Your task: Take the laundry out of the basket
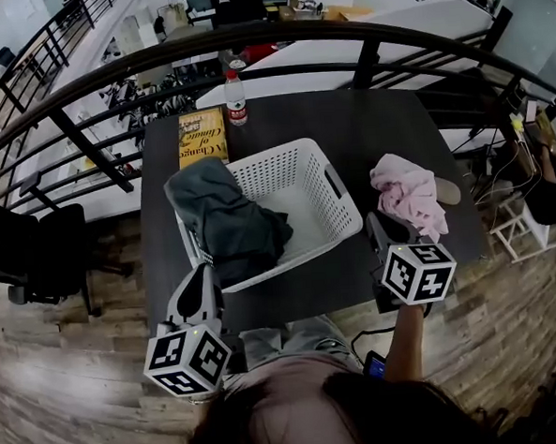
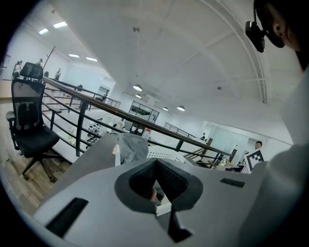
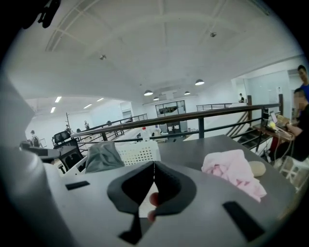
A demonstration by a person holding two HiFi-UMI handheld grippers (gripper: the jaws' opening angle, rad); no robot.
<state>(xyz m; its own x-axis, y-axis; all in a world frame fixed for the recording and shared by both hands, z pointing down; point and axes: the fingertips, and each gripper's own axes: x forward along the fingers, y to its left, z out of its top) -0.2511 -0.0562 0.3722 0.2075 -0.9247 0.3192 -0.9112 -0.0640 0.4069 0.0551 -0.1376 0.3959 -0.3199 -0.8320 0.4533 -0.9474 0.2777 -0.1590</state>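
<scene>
A white laundry basket (image 1: pixel 306 182) stands in the middle of the dark table (image 1: pixel 366 126). A dark grey garment (image 1: pixel 226 219) is draped over its left rim and spills inside. A pink garment (image 1: pixel 408 195) lies crumpled on the table to the right of the basket. My left gripper (image 1: pixel 206 275) hovers at the basket's near left corner, just in front of the grey garment (image 2: pixel 133 147), jaws shut and empty. My right gripper (image 1: pixel 378 224) sits near the pink garment (image 3: pixel 231 169), to the basket's right, its jaws (image 3: pixel 154 164) shut on nothing.
A yellow book (image 1: pixel 202 136) and a water bottle (image 1: pixel 236 99) sit at the table's far side. A beige pad (image 1: pixel 448 192) lies beside the pink garment. A black railing (image 1: pixel 248 40) curves behind the table. An office chair (image 1: pixel 45 249) stands on the left.
</scene>
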